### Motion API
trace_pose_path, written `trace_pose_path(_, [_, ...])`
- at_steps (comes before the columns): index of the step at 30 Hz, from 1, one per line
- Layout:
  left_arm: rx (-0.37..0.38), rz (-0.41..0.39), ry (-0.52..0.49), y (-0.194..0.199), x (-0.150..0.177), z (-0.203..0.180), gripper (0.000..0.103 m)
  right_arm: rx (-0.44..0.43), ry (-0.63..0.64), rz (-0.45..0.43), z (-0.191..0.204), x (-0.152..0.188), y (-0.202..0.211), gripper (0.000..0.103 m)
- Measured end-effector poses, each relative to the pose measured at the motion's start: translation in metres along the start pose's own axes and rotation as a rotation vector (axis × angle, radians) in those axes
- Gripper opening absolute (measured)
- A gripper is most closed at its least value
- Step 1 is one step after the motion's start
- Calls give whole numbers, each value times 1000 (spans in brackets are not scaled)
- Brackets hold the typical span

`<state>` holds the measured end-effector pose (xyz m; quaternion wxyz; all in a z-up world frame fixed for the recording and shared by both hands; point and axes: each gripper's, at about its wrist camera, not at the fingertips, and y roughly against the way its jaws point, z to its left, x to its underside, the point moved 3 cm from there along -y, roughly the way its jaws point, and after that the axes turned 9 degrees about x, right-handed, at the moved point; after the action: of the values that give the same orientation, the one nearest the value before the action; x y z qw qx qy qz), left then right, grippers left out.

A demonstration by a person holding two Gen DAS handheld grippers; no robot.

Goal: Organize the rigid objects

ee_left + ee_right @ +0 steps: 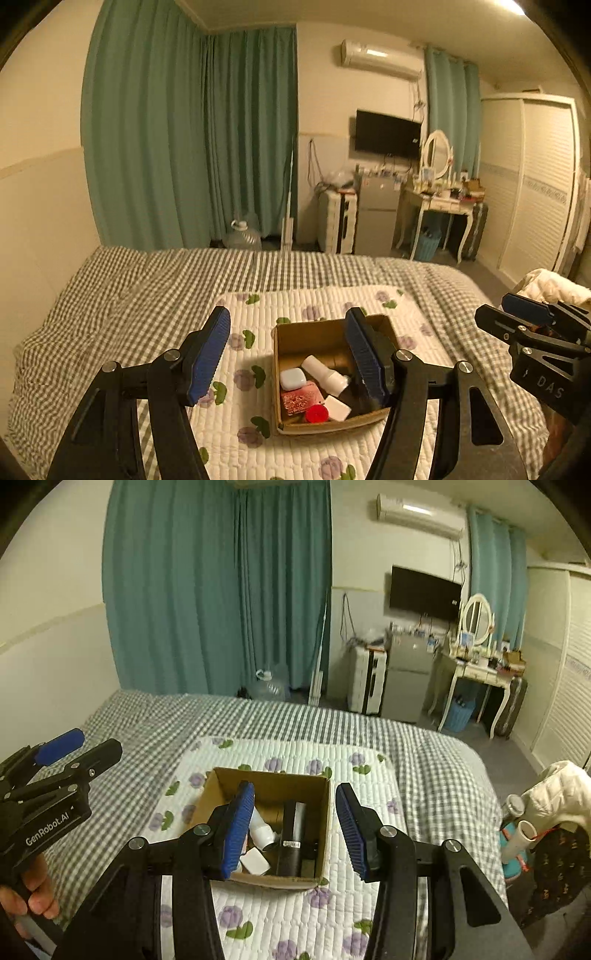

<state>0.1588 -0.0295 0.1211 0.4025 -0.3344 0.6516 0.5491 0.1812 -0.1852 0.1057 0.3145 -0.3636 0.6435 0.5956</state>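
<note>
Left wrist view: cardboard box of small items rests on the bed's floral mat. Left tongs and right tongs both spread, empty. Risk: soft bedding may tip the box when pressed.

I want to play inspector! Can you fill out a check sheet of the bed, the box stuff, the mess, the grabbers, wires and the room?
Surface: flowered white mat on a checked bed cover.
Job's things: cardboard box holding white bottle, pale case, pink block, red cap, white block, black cylinder.
Clutter: nothing seen on the mat.
Grippers: left gripper open, empty; right gripper open, empty.
Cables: wires hang on the far wall.
Surroundings: teal curtains, TV, dressing table, fridge.
</note>
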Motion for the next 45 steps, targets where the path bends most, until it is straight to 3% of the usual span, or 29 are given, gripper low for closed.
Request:
trace_pose_path(4, [-4, -15, -12, 27, 11, -1, 72, -3, -15, -59, 0, 12, 38, 46])
trace_pose_path(8, [10, -33, -6, 32, 32, 2, 80, -24, -67, -71, -2, 33, 43, 49])
trace_pose_path(10, [4, -45, -13, 31, 44, 6, 91, -18, -61, -79, -1, 45, 36, 62])
trace_pose_path(12, [-6, -68, -30, 26, 61, 5, 99, 0, -71, -103, -3, 59, 28, 90])
trace_pose_path(14, [-40, -81, -57, 18, 78, 4, 103, 3, -101, -126, -6, 76, 15, 97])
trace_pose_path(18, [-74, -36, -85, -6, 104, 3, 103, 39, -126, -116, -8, 102, -15, 101])
trace_pose_path(24, [-87, -32, -73, -12, 120, 7, 103, 60, -129, -87, -15, 119, -38, 103])
trace_pose_path(45, [-53, 7, -5, -16, 124, 19, 103, 33, -102, -74, -6, 119, -38, 103])
